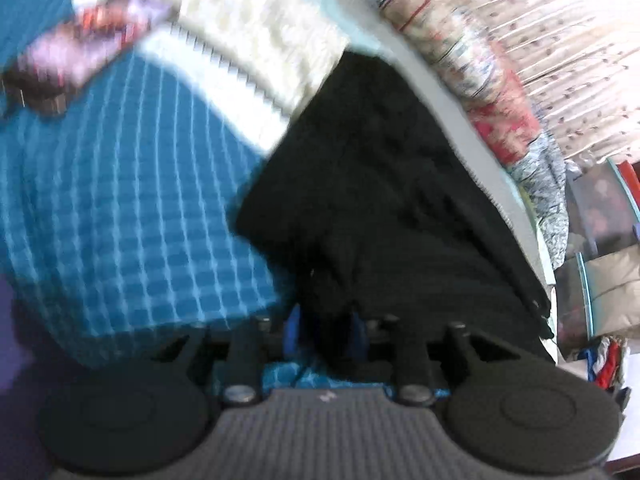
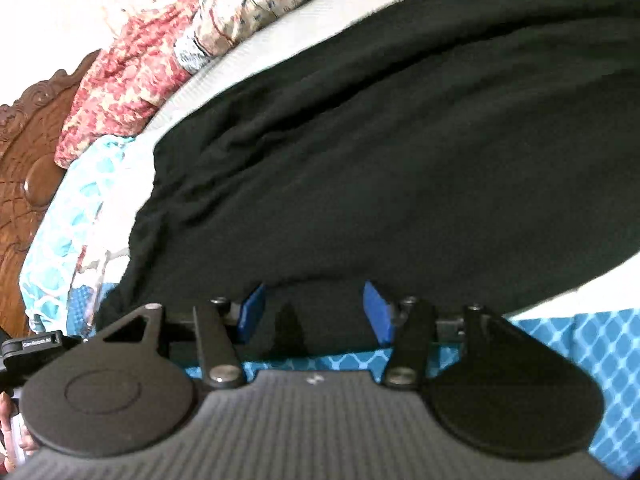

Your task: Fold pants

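The black pants lie spread on a bed with a blue patterned sheet. In the left wrist view my left gripper has its blue fingers close together with black fabric bunched between them. In the right wrist view the pants fill most of the frame. My right gripper is open, its blue fingers wide apart at the near hem, with fabric lying between them.
A white knitted cloth and a purple packet lie on the bed at upper left. A floral quilt runs along the far edge. A carved wooden headboard stands at left.
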The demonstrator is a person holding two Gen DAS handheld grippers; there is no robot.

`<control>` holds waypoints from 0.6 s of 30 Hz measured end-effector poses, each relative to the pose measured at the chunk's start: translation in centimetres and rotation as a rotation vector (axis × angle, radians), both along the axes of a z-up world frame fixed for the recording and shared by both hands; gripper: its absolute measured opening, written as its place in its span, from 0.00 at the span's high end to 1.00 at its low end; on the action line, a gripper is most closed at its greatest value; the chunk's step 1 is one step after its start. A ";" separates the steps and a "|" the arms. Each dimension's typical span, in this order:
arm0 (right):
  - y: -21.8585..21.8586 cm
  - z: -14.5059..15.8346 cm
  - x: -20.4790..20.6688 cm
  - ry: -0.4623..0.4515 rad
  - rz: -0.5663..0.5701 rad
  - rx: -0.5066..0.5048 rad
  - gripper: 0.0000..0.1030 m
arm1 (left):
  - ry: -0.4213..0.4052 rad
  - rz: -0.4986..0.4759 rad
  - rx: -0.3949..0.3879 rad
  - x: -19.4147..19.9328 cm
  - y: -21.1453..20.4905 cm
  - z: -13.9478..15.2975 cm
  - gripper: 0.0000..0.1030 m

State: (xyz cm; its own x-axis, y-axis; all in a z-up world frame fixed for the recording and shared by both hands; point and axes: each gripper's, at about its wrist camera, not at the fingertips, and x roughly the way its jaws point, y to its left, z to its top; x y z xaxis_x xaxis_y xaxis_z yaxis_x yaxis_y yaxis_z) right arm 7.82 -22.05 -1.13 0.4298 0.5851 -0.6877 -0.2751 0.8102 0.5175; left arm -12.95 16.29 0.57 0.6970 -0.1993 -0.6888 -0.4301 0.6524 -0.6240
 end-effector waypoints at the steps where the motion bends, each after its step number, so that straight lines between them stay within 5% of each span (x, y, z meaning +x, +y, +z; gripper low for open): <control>1: -0.9 0.6 -0.1 -0.018 -0.009 0.010 0.44 | -0.036 0.002 0.028 -0.6 0.2 0.9 0.74; 5: -3.6 2.5 0.1 -0.081 -0.119 0.034 0.44 | -0.123 -0.001 0.124 -1.0 0.1 3.5 0.73; 11: -6.2 2.4 1.4 -0.080 -0.266 0.062 0.44 | -0.157 -0.144 0.173 3.1 -2.9 3.4 0.73; 15: -4.3 0.7 2.6 -0.036 -0.258 -0.010 0.44 | -0.108 -0.228 0.215 5.5 -5.3 1.9 0.73; 18: -2.7 -1.6 3.0 0.030 -0.231 -0.143 0.44 | 0.005 -0.247 0.290 6.5 -6.2 0.3 0.73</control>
